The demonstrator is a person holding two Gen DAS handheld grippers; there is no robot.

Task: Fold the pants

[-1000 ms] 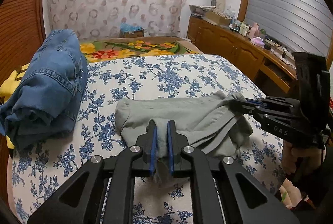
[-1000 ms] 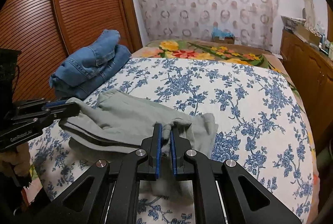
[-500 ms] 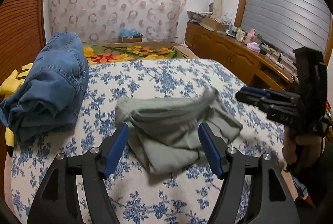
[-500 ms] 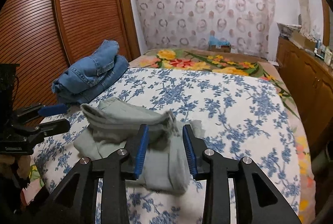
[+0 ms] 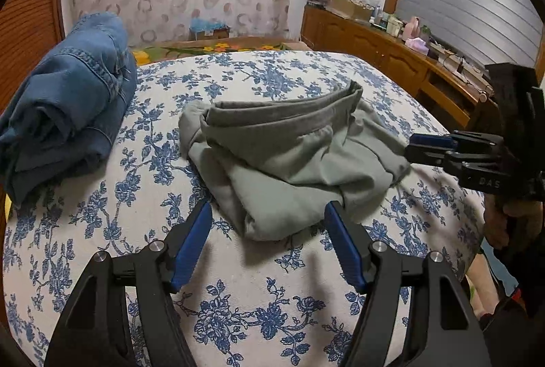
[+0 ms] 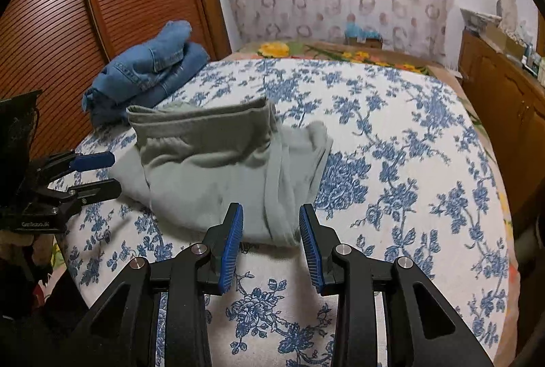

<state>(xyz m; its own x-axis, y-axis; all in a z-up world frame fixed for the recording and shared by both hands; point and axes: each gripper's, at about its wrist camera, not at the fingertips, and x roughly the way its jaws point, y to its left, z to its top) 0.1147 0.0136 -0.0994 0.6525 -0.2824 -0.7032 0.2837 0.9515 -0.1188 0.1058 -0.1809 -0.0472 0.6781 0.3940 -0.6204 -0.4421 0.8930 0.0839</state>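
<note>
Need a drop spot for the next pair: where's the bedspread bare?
Bare: the floral bedspread right of the grey pants, out to the bed's edge, and the strip beyond them toward the yellow-flowered blanket. A narrower bare band lies in front of the pants. Crowded: the left side, where the folded jeans sit close behind the pants.

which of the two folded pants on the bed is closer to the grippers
The grey-green pants, lying just ahead of both open grippers, the left gripper and the right gripper. The blue jeans sit farther back at the bed's edge by the wooden door.
</note>
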